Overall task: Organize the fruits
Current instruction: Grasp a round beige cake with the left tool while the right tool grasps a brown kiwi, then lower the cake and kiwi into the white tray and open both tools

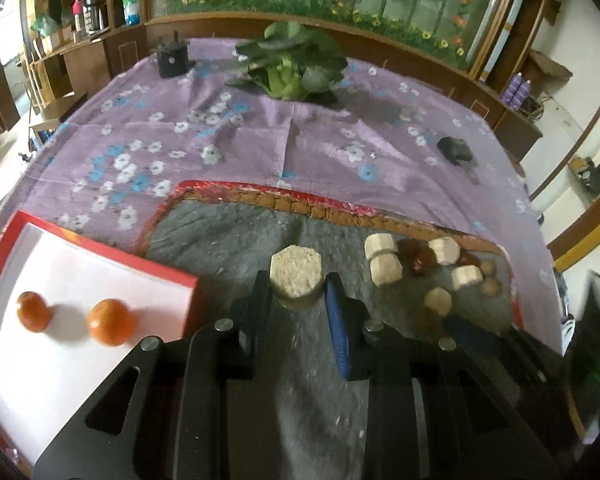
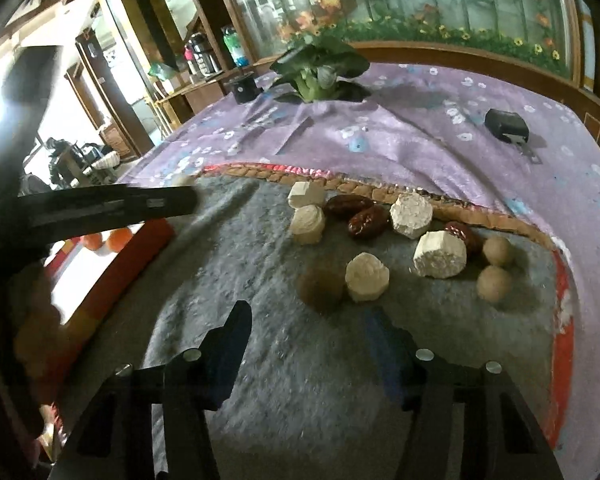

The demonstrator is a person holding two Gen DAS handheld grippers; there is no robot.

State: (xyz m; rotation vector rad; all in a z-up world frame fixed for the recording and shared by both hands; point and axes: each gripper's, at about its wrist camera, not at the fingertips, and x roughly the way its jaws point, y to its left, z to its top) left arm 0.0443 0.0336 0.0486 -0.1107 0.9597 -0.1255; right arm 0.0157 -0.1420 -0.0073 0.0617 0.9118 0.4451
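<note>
The left hand-held gripper [image 1: 298, 292] pinches a pale cake [image 1: 296, 274], held above the grey mat [image 1: 228, 240]. The red box [image 1: 100, 264] with two oranges [image 1: 112, 322] lies to its left. The right hand-held gripper [image 2: 312, 320] is spread wide, holding nothing.

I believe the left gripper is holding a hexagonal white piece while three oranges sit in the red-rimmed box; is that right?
Not quite: the left wrist view shows two oranges in the red-rimmed box, not three. The left gripper does hold the hexagonal white piece between its fingers.
</note>
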